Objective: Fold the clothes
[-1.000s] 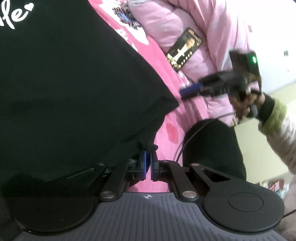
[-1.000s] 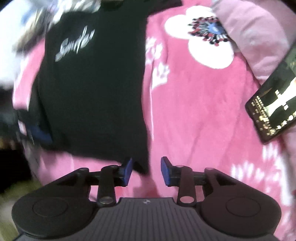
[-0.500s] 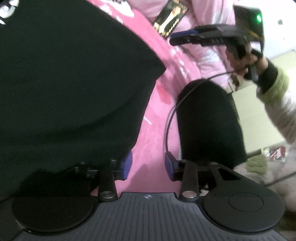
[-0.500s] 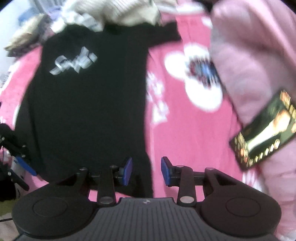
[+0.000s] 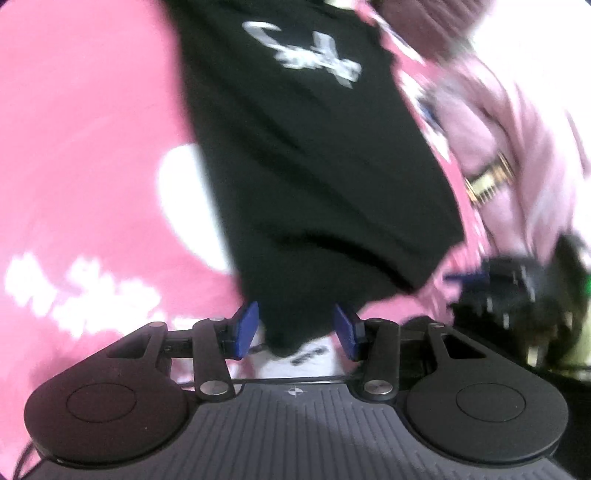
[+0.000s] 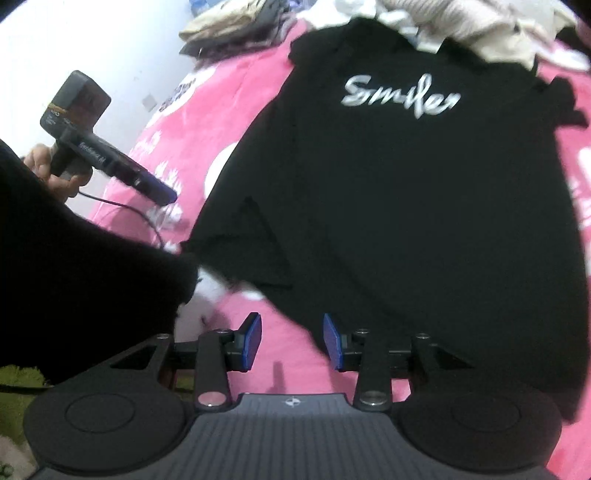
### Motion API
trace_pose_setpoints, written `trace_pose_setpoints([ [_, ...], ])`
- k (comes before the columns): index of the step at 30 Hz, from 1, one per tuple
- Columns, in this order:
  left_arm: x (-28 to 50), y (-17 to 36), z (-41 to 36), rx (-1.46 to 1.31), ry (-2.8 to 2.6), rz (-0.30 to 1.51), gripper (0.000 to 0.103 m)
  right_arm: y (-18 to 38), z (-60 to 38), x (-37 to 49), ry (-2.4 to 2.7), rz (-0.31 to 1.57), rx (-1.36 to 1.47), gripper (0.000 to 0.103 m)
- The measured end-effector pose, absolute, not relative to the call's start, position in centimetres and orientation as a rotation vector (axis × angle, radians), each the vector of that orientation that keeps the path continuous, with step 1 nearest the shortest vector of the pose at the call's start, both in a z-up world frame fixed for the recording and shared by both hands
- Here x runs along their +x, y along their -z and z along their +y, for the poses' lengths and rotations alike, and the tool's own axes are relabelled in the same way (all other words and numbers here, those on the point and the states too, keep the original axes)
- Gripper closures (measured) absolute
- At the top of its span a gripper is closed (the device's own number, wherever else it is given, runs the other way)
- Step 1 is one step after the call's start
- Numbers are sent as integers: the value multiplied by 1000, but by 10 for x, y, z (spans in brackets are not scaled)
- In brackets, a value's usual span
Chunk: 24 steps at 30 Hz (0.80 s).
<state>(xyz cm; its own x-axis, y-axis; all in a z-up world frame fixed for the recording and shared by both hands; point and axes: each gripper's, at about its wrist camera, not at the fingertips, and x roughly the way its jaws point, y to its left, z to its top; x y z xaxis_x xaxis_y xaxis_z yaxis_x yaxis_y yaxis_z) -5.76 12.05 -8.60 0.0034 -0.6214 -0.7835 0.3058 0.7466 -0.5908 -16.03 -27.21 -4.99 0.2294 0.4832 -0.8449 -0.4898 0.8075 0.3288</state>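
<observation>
A black T-shirt (image 6: 406, 203) with silver lettering lies flat on the pink bedspread (image 6: 236, 96), collar at the far end. In the left wrist view the T-shirt (image 5: 314, 166) runs away from me. Its near hem corner sits loosely between the blue pads of my left gripper (image 5: 295, 328), whose jaws are opening and do not press on it. My right gripper (image 6: 291, 341) stands open over the bedspread at the hem's edge, its right pad against the cloth's border, gripping nothing. Each gripper appears in the other's view: the left gripper (image 6: 162, 194) and, blurred, the right gripper (image 5: 461, 277).
A heap of pale clothes (image 6: 461, 26) lies beyond the collar. A pink quilt (image 5: 517, 122) with a dark gold-printed flat item (image 5: 487, 177) lies to the shirt's right. A person's black sleeve (image 6: 74, 277) and a cable (image 6: 122, 210) fill the near left.
The left gripper, shut on the shirt's corner a second ago, has let go and opened. Both grippers have swung sideways and rolled, and now look up the shirt from its hem.
</observation>
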Motion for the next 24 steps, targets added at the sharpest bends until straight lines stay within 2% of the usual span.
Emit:
trace_pose_setpoints([
  [10,-71,123,112,-390,681,1409,61,65,-262,-181,-617,1205,127,63],
  [13,-72,129,105,-408,653,1391,72,66,-265,-186,-589,1196,154,63],
  [14,-73,128,102,-400,654,1368,94,66,-266,-187,-578,1194,160,63],
  [15,-75,127,102,-414,659,1363,101,66,-268,-189,-567,1192,163,63],
  [24,-84,81,138,-490,652,1333,103,65,-291,-192,-476,1170,177,63],
])
